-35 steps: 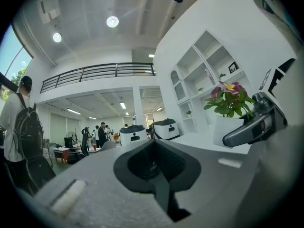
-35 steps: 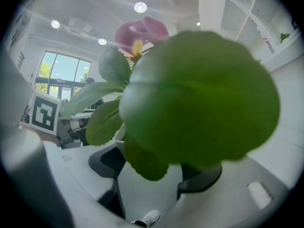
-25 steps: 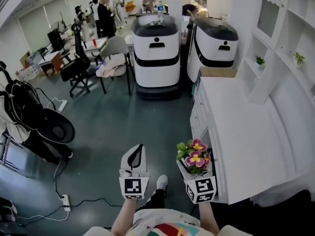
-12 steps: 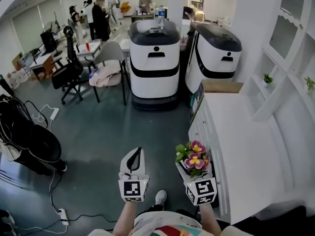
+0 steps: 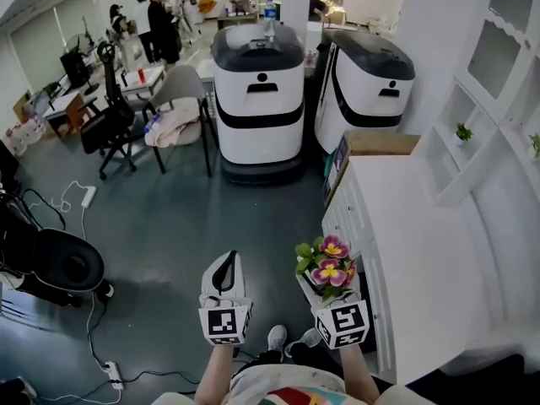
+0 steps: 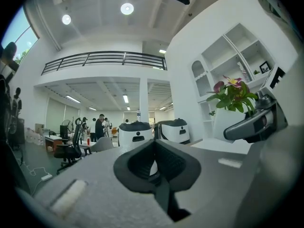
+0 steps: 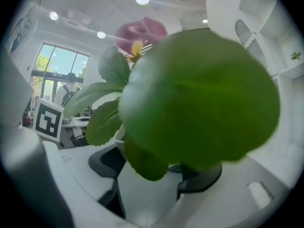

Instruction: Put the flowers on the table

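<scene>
Right tongs [image 5: 326, 283] clamp the potted flowers [image 5: 327, 264]; left tongs [image 5: 228, 261] closed, empty. Carrying seems underway; next, lower them upright onto the worktop [image 5: 422, 243].

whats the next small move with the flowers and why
Probably carry the flowers to the right, over the table, before lowering them. The right hand-held gripper holds them at the table's left edge, seemingly not yet over its top.

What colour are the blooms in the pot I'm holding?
Pink-purple petals with yellow centres; the flowers show best in the head view.
</scene>
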Demonstrator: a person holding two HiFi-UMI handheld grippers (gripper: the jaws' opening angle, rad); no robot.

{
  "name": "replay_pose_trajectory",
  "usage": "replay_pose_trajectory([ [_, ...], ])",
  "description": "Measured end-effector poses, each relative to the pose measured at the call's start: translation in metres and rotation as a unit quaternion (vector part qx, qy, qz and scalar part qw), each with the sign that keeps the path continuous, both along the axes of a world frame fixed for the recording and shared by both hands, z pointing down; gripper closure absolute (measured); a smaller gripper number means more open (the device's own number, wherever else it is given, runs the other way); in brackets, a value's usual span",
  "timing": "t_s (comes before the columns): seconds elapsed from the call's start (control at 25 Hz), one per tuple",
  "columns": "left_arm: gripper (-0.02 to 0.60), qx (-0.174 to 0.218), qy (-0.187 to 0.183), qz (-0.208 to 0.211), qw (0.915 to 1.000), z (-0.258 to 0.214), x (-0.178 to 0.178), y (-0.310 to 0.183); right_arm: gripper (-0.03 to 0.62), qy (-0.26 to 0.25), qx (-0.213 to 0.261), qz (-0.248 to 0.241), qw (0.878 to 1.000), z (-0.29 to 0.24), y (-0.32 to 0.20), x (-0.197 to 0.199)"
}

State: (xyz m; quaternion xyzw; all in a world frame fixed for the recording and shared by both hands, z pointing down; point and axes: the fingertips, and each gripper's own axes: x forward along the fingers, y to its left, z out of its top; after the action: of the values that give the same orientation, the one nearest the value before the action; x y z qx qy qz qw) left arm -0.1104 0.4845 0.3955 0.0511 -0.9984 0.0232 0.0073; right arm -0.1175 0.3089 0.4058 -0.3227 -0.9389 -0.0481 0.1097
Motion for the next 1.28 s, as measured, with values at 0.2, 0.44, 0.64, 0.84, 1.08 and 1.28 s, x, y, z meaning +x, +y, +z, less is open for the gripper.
replay_pose_trajectory([
  [0.2, 0.58, -0.006, 0.002, 0.016, 0.9999, 0.002, -0.03, -0.034, 0.267, -0.006, -0.013, 0.008, 1.0, 0.003, -0.03, -0.026],
  [0.44, 0.58, -0.012, -0.001, 0.09, 0.9958, 0.005, -0.078, -0.116, 0.267, -0.011, -0.021, 0.06, 0.998, 0.006, -0.096, -0.054],
  [0.64, 0.58, -0.022, -0.022, 0.188, 0.9816, -0.006, -0.121, -0.228, 0.267, -0.02, -0.024, 0.148, 0.988, 0.006, -0.194, -0.069],
  [0.84, 0.58, -0.005, -0.054, 0.287, 0.9563, -0.02, -0.143, -0.343, 0.267, -0.036, -0.025, 0.262, 0.964, 0.007, -0.305, -0.06],
  [1.08, 0.58, 0.005, -0.078, 0.429, 0.8998, -0.045, -0.133, -0.477, 0.267, -0.05, -0.034, 0.406, 0.912, 0.0, -0.406, -0.022],
  [1.28, 0.58, 0.007, -0.084, 0.531, 0.8429, -0.043, -0.116, -0.554, 0.267, -0.053, -0.02, 0.507, 0.86, 0.002, -0.462, 0.004],
])
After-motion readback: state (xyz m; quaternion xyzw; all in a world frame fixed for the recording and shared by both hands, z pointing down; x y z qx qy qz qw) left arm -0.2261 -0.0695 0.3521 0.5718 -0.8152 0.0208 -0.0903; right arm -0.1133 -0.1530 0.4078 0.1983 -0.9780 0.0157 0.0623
